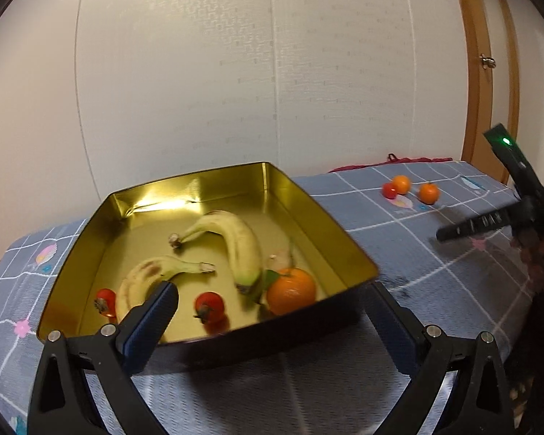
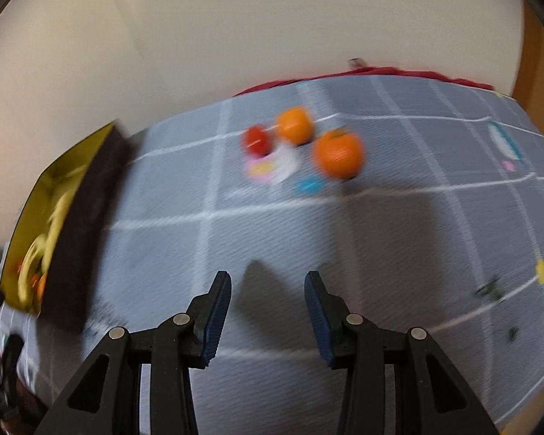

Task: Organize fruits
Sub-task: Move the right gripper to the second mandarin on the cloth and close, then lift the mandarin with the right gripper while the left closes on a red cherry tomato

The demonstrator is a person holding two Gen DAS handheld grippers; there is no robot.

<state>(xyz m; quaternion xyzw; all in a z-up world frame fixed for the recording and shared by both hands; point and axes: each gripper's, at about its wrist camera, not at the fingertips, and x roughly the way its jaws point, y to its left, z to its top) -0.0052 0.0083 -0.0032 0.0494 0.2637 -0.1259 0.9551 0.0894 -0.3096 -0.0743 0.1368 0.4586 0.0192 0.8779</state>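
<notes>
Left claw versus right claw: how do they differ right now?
The left claw is opened wide, straddling the near wall of the gold tin; the right claw is open narrower, over bare blue cloth. The left faces boxed fruit, the right faces loose fruit. Both hold nothing.

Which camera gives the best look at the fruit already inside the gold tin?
The left wrist view. It looks down into the gold tin, showing two bananas, two tomatoes and an orange clearly. The right wrist view catches only the tin's blurred edge at far left, its contents a yellow and orange smear.
</notes>
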